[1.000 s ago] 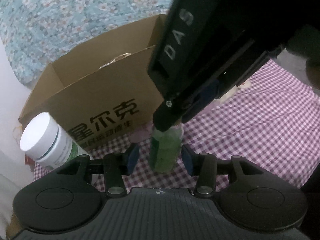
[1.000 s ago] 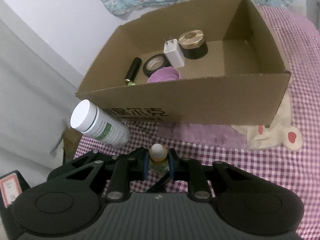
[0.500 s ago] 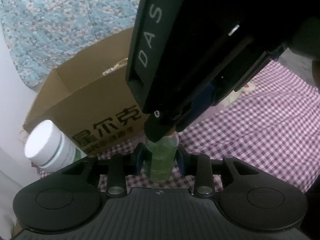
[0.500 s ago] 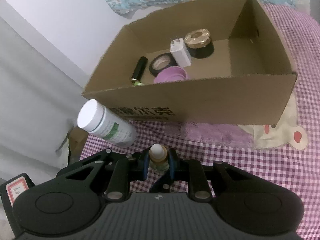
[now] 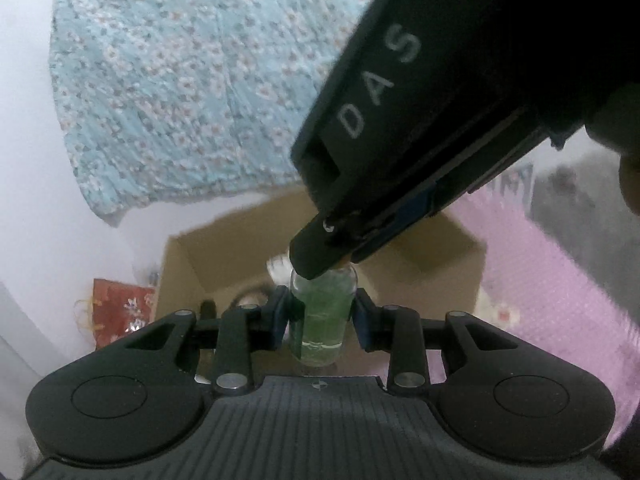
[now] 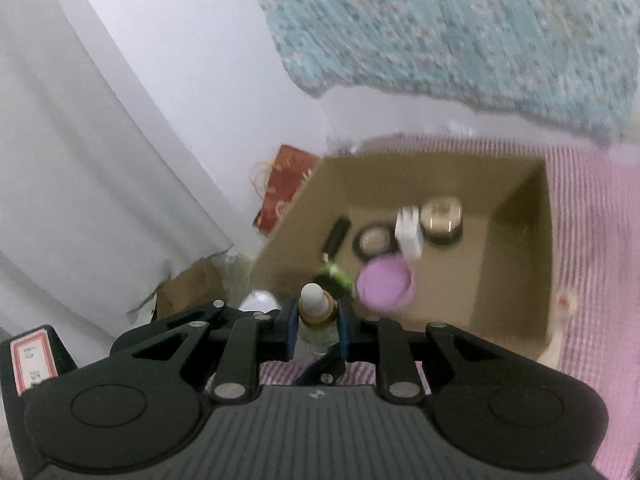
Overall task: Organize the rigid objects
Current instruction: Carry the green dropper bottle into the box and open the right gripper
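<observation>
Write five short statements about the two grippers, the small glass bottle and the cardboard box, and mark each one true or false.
1. The right gripper clamps the neck of the small glass bottle of green liquid. True.
2. The left gripper brackets the bottle's body. True.
3. The open brown cardboard box is empty. False: it holds several items, including a round purple lid.
4. The bottle is lying inside the box. False: it is held upright between the grippers.
5. A white charger plug lies in the box. True.
</observation>
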`<action>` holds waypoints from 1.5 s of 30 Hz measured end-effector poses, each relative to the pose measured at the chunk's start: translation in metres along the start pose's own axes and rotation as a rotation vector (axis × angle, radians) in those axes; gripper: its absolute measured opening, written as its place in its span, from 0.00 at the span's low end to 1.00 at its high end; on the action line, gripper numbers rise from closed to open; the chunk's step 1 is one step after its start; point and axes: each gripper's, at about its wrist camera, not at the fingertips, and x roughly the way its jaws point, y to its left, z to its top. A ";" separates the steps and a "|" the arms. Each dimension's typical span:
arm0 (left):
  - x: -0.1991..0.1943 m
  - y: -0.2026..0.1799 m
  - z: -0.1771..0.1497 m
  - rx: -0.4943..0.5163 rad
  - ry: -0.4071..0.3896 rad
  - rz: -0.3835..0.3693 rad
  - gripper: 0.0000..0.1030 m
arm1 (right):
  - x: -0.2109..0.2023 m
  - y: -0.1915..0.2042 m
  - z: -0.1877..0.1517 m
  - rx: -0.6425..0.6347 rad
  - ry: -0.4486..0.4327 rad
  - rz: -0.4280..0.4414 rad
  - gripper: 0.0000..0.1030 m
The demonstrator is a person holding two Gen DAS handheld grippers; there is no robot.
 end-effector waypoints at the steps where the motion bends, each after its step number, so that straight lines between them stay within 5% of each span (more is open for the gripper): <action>1: 0.004 0.001 0.008 -0.010 -0.008 0.002 0.32 | -0.002 -0.001 0.010 -0.012 -0.004 0.000 0.21; 7: 0.040 0.000 0.041 -0.070 -0.013 -0.035 0.32 | 0.020 -0.039 0.059 0.001 0.048 -0.005 0.21; 11: 0.084 -0.002 0.050 -0.121 0.057 -0.073 0.32 | 0.048 -0.077 0.075 0.058 0.103 -0.023 0.21; 24: 0.146 -0.010 0.045 -0.127 0.174 -0.091 0.33 | 0.106 -0.135 0.079 0.013 0.139 -0.187 0.21; 36: 0.132 -0.001 0.036 -0.145 0.206 -0.090 0.40 | 0.122 -0.148 0.079 0.030 0.126 -0.267 0.29; 40: 0.115 0.001 0.039 -0.152 0.183 -0.095 0.44 | 0.102 -0.147 0.079 0.075 0.072 -0.244 0.43; 45: 0.086 0.006 0.044 -0.167 0.161 -0.109 0.49 | 0.058 -0.135 0.067 0.142 -0.035 -0.216 0.44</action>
